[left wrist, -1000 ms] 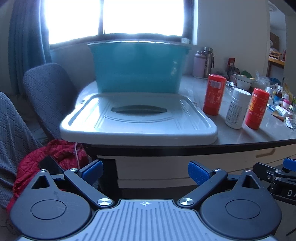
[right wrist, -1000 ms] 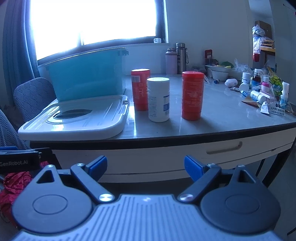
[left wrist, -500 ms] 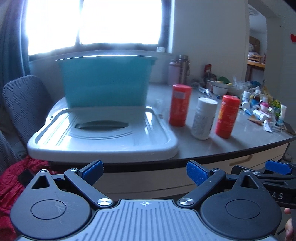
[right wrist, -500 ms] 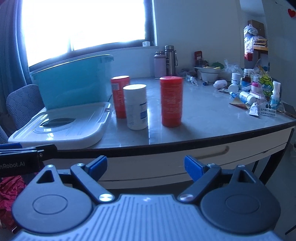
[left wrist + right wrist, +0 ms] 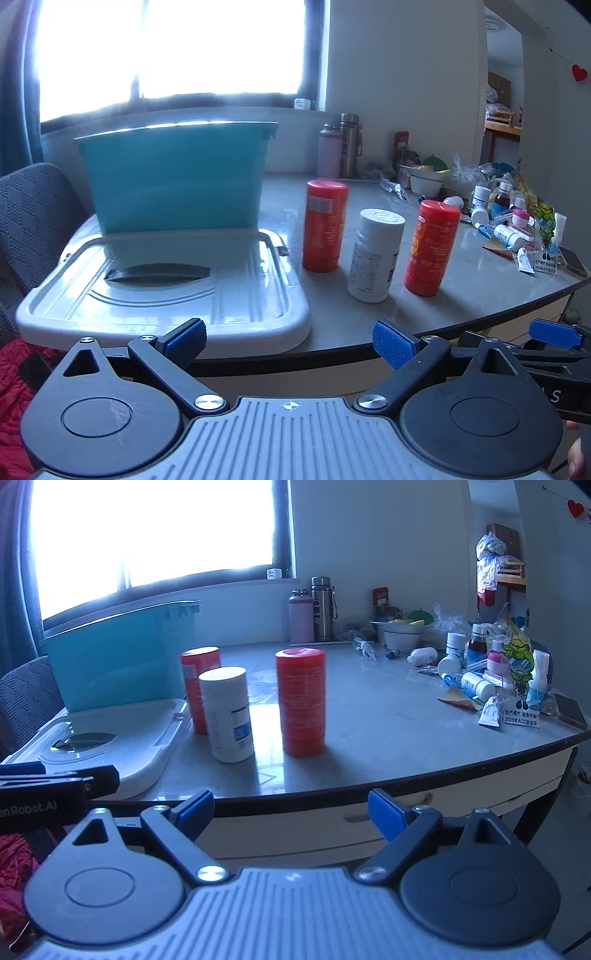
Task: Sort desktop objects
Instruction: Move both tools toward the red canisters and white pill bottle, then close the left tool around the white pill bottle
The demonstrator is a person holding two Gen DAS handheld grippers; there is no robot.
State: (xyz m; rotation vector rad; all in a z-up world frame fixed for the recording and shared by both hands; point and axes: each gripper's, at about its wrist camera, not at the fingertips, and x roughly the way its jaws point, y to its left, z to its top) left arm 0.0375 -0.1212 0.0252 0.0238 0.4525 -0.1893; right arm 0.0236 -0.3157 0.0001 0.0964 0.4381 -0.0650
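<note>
Two red canisters and a white bottle stand on the grey desk. In the left wrist view they are the left red canister, white bottle and right red canister. In the right wrist view they are the rear red canister, white bottle and front red canister. A teal bin stands on its white lid. My left gripper is open and empty before the desk edge. My right gripper is open and empty too.
Small bottles, tubes and packets crowd the desk's right end. Two flasks and a bowl stand at the back. A grey chair and red cloth are at the left. The desk drawer front is below.
Both grippers have risen and swung right, so the canisters and bottle sit more central and the desktop shows from higher up. Both stay open.
</note>
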